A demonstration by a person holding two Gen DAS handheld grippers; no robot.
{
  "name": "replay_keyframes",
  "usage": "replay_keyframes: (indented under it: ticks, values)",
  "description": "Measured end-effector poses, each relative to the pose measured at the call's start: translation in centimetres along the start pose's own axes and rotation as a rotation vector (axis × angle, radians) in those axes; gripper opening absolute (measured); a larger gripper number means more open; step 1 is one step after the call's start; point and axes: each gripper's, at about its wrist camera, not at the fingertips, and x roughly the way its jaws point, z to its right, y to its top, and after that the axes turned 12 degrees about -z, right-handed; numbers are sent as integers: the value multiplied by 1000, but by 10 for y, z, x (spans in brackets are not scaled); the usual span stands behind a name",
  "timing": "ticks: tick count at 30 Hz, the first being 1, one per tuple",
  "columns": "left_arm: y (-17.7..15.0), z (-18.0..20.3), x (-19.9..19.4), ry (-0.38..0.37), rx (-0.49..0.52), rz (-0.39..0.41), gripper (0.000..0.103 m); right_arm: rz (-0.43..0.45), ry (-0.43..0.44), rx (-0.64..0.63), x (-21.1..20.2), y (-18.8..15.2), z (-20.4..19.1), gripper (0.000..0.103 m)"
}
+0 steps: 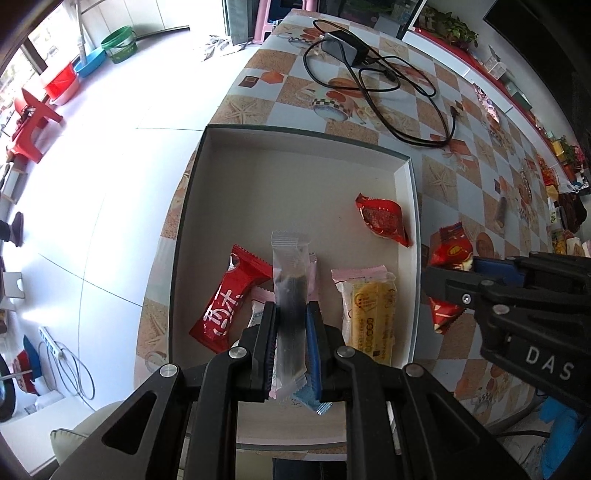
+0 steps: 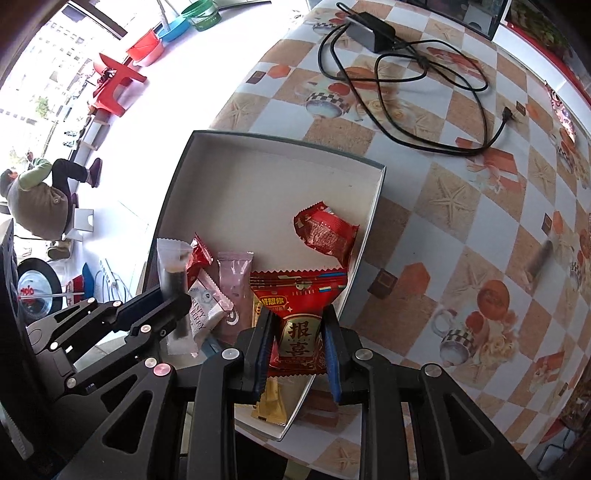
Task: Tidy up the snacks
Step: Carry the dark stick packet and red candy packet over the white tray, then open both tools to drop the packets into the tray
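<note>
Left wrist view: left gripper [image 1: 290, 325] is clamped on a clear-wrapped dark snack stick [image 1: 290, 280], held upright over the near part of the white box [image 1: 404, 192]. In the box: a red packet with white characters [image 1: 231, 302] left of the stick, a yellow bar in pink-edged wrap [image 1: 369, 314] to its right, and a crumpled red pouch [image 1: 384, 219] by the right wall. A pink wrapper and a blue wrapper edge [image 1: 308, 400] sit under the fingers, labels unreadable. "DAS" is printed on the right gripper's body [image 1: 546, 363], which comes in from the right carrying a red packet [image 1: 448, 258] over the box's right rim.

Right wrist view: right gripper [image 2: 297, 332] is closed on that red gold-trimmed packet [image 2: 299, 314]; the large gold characters read "报喜", with a smaller yellow badge above that is too small to read for sure. The packet hangs over the box's right wall [image 2: 376, 192].

Only this view shows:
- a white packet printed "CRISPY BERRY" [image 2: 201, 310]
- a mauve stick pack [image 2: 234, 284]
- the left gripper [image 2: 171, 295] from the side, holding the dark stick [image 2: 173, 273]
- a seated person [image 2: 37, 199] on the floor side

Both views show the black power adapter and cable [image 2: 373, 26] on the patterned tablecloth [image 2: 461, 229], well beyond the box.
</note>
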Motion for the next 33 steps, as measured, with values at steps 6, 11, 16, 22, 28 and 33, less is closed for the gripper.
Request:
replay_keyframes:
  ticks: [6, 11, 16, 22, 28, 33]
  values:
    - [5, 1, 10, 9, 8, -18, 17, -12, -2, 7, 5, 4, 0, 27]
    - [7, 0, 18, 16, 4, -36, 17, -28, 7, 23, 11, 9, 2, 27]
    - [12, 0, 22, 22, 0, -44, 17, -42, -2, 24, 18, 14, 2, 27]
    - [18, 0, 28, 23, -11, -54, 17, -54, -10, 28, 23, 19, 2, 27]
    - [20, 3, 31, 26, -12, -60, 21, -75, -8, 41, 29, 24, 4, 27]
    - [18, 1, 27, 22, -37, -39, 73, -104, 5, 41, 33, 27, 4, 27]
